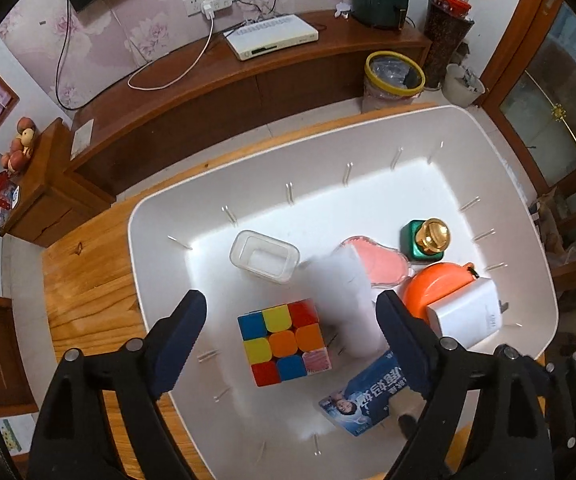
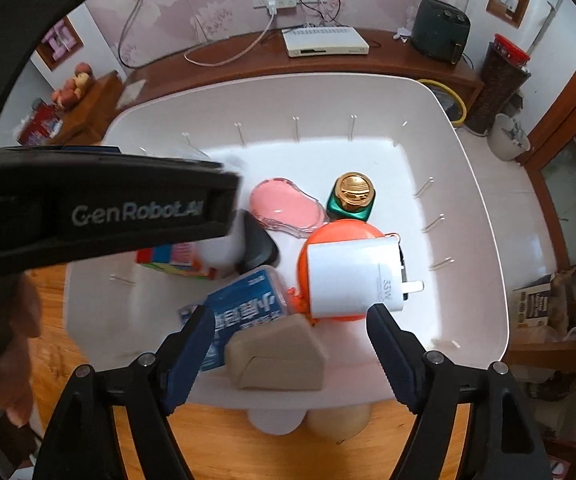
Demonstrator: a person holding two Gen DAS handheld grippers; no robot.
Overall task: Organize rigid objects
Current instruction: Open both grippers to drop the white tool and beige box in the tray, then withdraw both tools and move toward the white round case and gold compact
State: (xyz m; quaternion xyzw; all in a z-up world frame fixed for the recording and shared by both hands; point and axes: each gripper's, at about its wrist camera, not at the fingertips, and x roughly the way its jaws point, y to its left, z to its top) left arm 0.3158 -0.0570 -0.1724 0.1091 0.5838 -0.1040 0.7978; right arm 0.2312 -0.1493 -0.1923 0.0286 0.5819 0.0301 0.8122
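Both tools wide open, holding nothing: left tool (image 1: 292,312) over cube (image 1: 284,344), right tool (image 2: 290,320) over tan block (image 2: 276,356), at bin's (image 2: 476,184) 6 o'clock rim. Risk: block tips out onto bench (image 2: 224,440); white charger (image 2: 352,276) slides off orange disc (image 2: 328,232).

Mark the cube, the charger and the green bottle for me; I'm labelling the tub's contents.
cube (image 1: 284,342), left wrist view, on its orange centre tile.
charger (image 2: 348,278), right wrist view, on its white top face.
green bottle (image 2: 353,191), right wrist view, on its gold cap.
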